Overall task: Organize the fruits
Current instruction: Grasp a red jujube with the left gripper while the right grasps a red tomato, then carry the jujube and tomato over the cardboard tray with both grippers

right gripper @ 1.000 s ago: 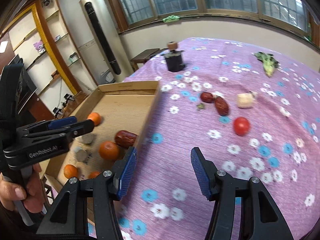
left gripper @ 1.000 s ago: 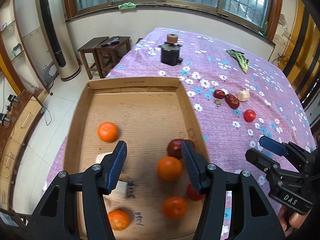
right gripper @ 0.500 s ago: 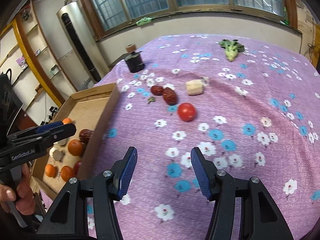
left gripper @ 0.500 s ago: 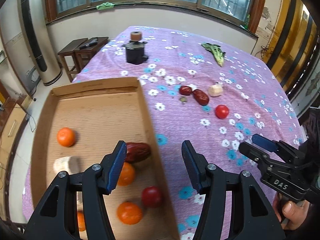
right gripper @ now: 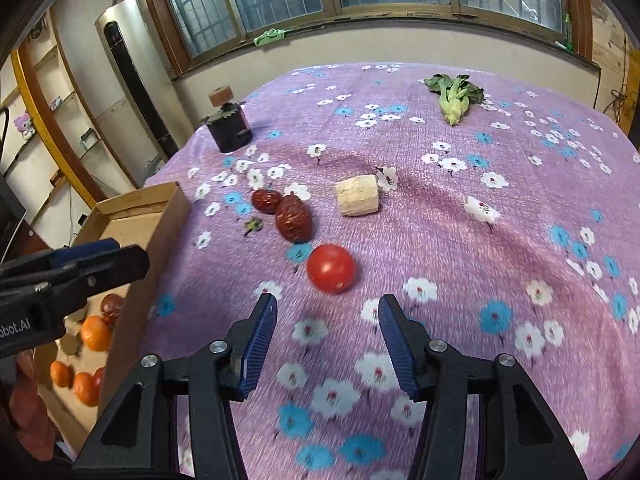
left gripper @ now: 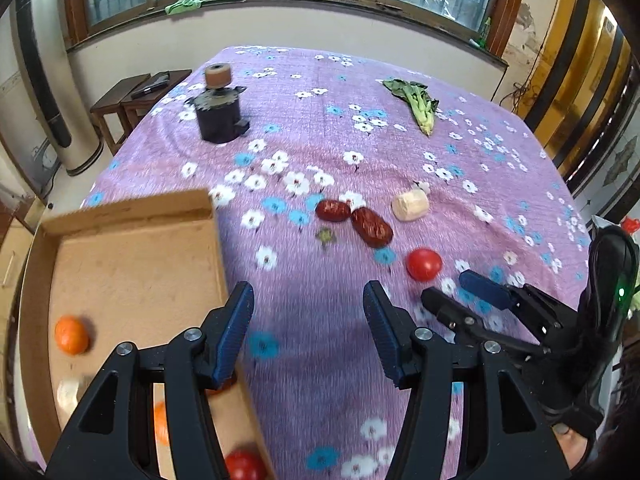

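The right gripper is hovering with jaws spread wide and empty just short of the red tomato, which is lying on the purple floral cloth near two red dates. The left gripper is hanging wide and empty over the cardboard tray's right wall, oranges lying inside
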The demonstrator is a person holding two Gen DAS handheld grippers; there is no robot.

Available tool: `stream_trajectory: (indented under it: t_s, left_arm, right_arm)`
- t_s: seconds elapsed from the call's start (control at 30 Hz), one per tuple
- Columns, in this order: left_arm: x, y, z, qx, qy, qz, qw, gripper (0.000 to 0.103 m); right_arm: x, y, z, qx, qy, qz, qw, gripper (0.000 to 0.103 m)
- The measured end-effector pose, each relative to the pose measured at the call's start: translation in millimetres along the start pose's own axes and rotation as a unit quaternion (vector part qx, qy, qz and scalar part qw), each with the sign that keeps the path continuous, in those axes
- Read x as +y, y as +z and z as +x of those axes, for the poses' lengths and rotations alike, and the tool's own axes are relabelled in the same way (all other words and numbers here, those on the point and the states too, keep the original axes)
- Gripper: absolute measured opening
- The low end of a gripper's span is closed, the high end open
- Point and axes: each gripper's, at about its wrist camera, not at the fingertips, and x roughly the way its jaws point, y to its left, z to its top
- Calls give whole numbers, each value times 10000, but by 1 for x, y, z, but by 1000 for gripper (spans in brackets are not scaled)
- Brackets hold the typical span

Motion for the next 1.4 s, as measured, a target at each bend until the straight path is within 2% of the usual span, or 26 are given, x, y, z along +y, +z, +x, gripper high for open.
stream_trajectory:
  t_s: [0.3,0.57,0.67,0.73,0.8,0.83,1.03,1.2,1.4]
  left_arm:
    - [-15,36,55,244,355,439,9981,56]
    - [-28,47,91,481,271,690,9961,55]
    - [-28,48,103,621,180,692,9955,50]
    - [-27,50,105,545,116,683,9961,47]
    - [-28,53,106,531,85,693,9961,37]
    - [-29,54,107,514,75,706,9962,30]
    - [-30,50,99,451,-65,733,9963,30]
    - [-27,42,63,163,-215,655,9975,30]
    - [-22,21,19,-185,-213,529,9982,30]
  right_arm:
    - [-9,20,31,101,10,7,9999,47]
    - [-10,26,34,137,182,-47,9997,40]
    - [-10,26,34,138,196,-54,9997,40]
    - [-11,26,34,130,228,-44,9996,40]
    - [-9,26,35,120,213,-98,9997,37]
    - [-8,27,35,126,239,-125,9996,30]
    - [-6,23,30,142,200,-119,9996,29]
    - [-14,18,12,78,233,47,9997,29]
    - [-10,7,-19,-121,342,146,9992,29]
